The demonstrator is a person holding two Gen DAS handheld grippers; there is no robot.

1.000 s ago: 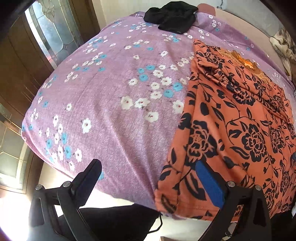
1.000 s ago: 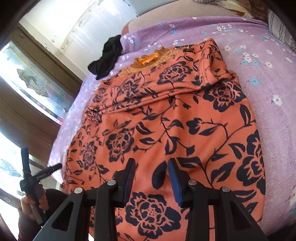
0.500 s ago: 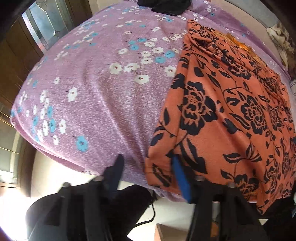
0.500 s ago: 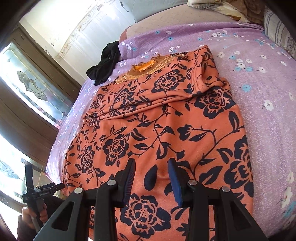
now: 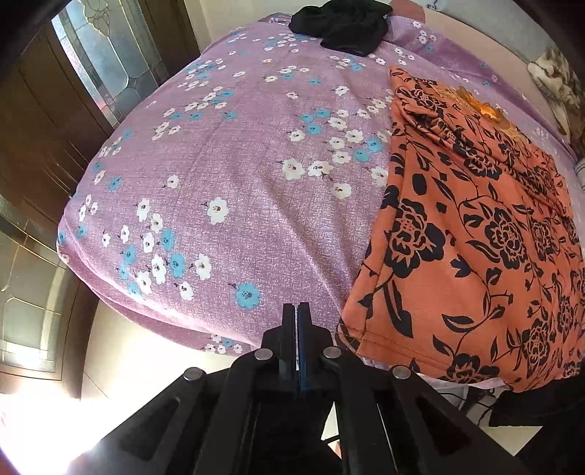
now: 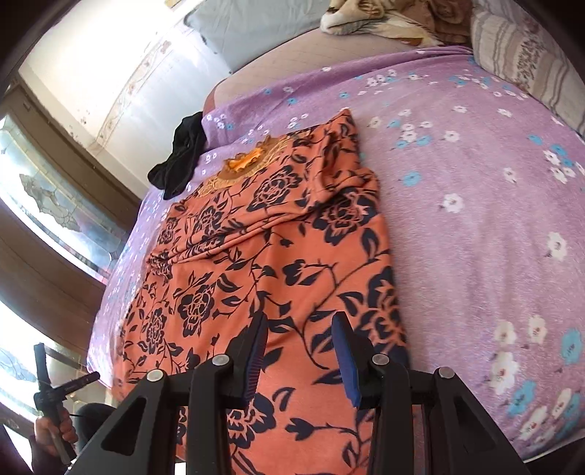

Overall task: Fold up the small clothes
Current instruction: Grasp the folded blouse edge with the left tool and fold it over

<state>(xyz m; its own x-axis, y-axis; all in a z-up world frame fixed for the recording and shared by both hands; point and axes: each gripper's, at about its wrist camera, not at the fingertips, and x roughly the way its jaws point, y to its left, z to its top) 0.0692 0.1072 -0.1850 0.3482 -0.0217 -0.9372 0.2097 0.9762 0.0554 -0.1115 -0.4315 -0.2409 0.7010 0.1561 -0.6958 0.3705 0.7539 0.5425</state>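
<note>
Left gripper (image 5: pixel 295 310): jaws fully closed, pad against pad, with nothing between them; it hangs over the near edge of the purple floral bedsheet (image 5: pixel 234 190), just left of the hem corner of the orange floral garment (image 5: pixel 471 248) and apart from it. Right gripper (image 6: pixel 299 350): jaws partly apart and opening, positioned above the lower part of the same garment; the fabric shows in the gap between the pads, but neither pad presses on it and no cloth is held. The garment lies spread flat on the bed with its hem toward the near edge and its embroidered neckline (image 6: pixel 245 160) toward the far side; one sleeve is folded across the chest area, forming a diagonal ridge. Black clothing (image 5: pixel 343 25) lies bunched at the far corner of the sheet, well apart from the garment's hem. A striped pillow (image 6: pixel 526 62) and a patterned blanket (image 6: pixel 387 18) sit beyond the sheet. A hand (image 6: pixel 55 431) holding the left gripper's handle is visible at the lower left of the right wrist view.
</note>
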